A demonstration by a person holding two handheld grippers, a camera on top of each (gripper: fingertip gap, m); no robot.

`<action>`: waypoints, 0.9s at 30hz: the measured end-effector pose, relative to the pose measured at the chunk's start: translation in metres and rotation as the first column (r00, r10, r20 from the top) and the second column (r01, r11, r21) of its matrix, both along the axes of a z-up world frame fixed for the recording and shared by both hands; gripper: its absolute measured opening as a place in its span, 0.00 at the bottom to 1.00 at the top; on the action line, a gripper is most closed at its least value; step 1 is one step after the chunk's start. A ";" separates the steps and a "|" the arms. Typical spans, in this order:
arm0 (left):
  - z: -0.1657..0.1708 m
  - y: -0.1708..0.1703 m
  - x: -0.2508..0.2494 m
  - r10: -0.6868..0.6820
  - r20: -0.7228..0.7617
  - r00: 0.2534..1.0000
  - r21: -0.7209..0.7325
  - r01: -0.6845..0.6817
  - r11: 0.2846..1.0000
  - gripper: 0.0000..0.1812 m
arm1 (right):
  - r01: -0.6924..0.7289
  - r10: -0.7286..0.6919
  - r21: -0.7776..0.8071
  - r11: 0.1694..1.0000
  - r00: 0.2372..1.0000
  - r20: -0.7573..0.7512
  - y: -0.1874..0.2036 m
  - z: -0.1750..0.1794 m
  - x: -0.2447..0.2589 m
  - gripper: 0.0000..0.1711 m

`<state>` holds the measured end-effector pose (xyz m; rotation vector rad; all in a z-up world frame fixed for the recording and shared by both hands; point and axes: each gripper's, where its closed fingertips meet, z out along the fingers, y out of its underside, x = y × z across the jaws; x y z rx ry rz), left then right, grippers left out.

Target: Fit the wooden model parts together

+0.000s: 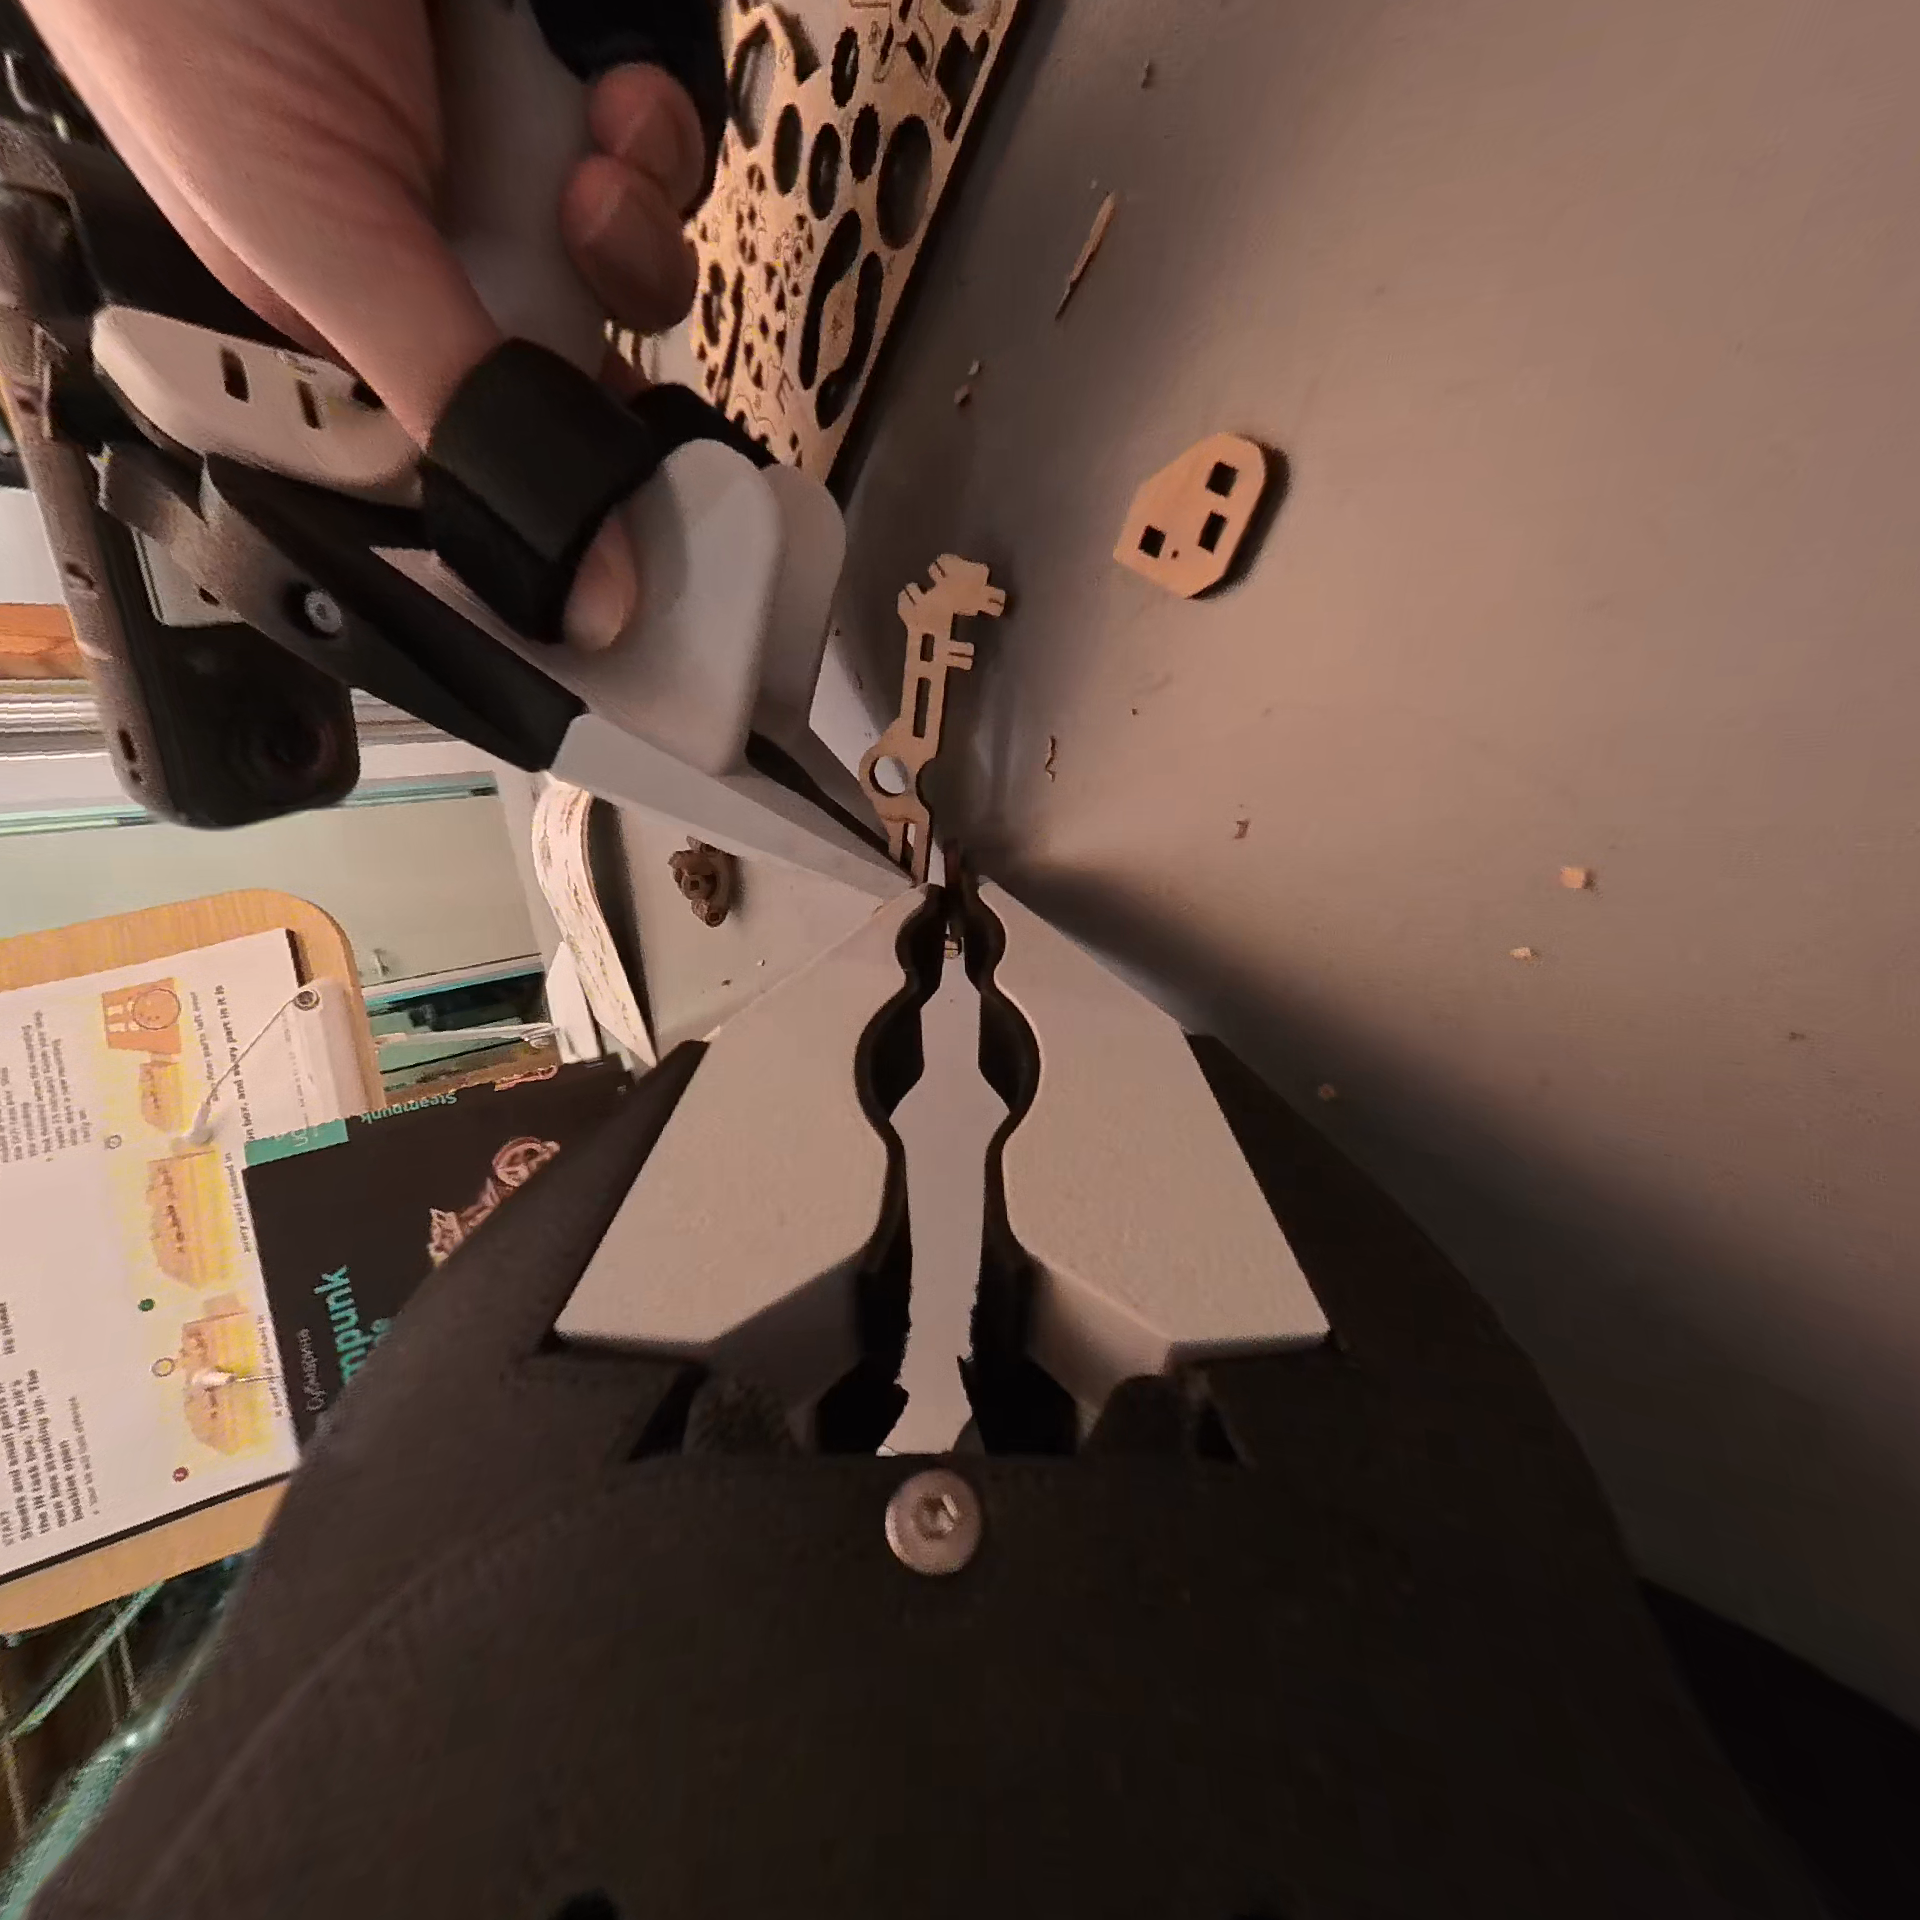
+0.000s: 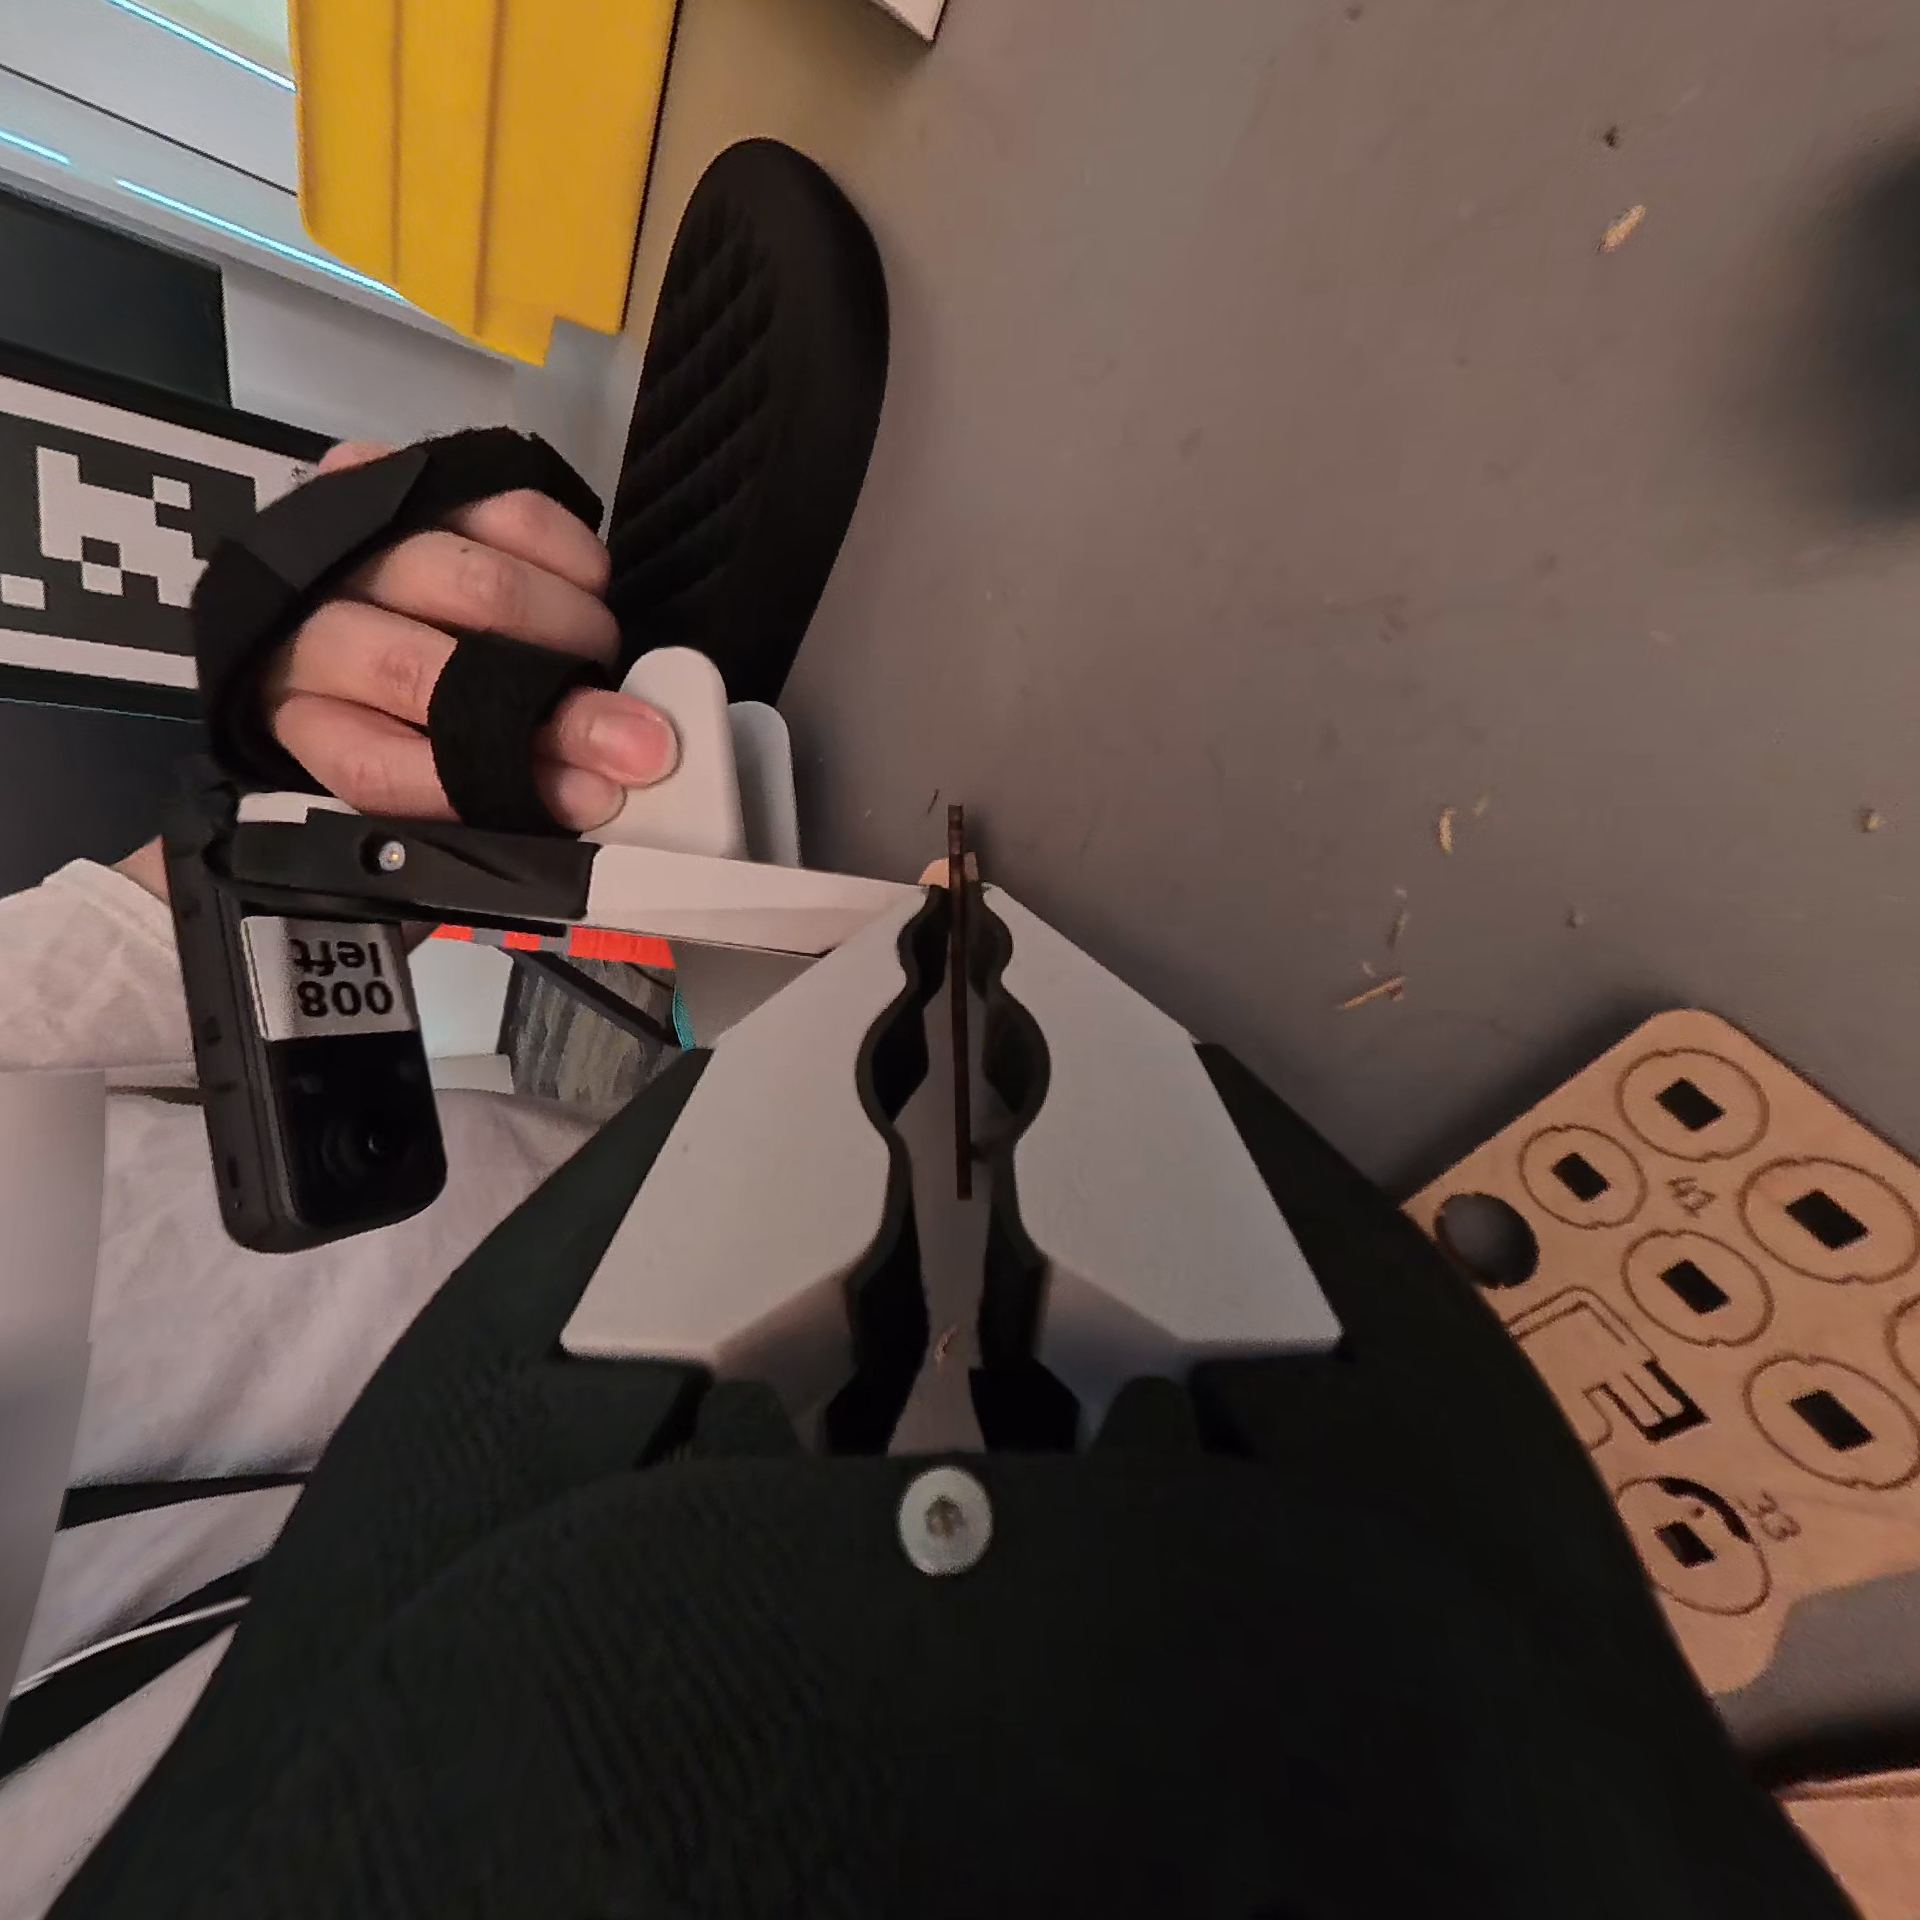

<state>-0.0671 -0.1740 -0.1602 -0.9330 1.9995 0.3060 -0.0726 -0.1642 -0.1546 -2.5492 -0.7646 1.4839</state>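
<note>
The left gripper (image 1: 951, 904) is pinching with its fingertips nearly together. The right gripper (image 2: 954, 894) is also clamping, its tips meeting the left one's tips from the side. A strapped hand (image 2: 436, 644) is gripping the left gripper's handle.

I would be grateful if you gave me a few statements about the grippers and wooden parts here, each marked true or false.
1. The right gripper is shut on a thin flat wooden part seen edge-on. True.
2. The left gripper is wide open. False: its jaws are nearly closed at the tips, pinching a small piece.
3. A loose wooden plate with three square holes lies on the grey table. True.
4. The grippers' tips are far apart. False: they meet, almost touching.
5. The punched wooden sheet is painted yellow. False: it is bare light wood.
</note>
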 end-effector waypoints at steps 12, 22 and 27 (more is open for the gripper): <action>0.000 -0.001 0.000 -0.069 -0.008 0.998 0.176 0.069 0.982 0.00 | -0.050 0.047 0.058 0.997 0.998 0.051 0.000 -0.001 0.000 0.01; 0.011 0.002 0.006 -0.146 -0.007 0.989 0.350 0.139 0.926 0.01 | 0.024 -0.017 0.076 0.997 0.996 -0.093 0.003 0.013 0.007 0.01; 0.024 0.001 0.010 -0.166 0.031 0.986 0.392 0.141 0.909 0.00 | 0.036 -0.021 0.087 0.996 0.986 -0.167 0.002 0.027 0.010 0.01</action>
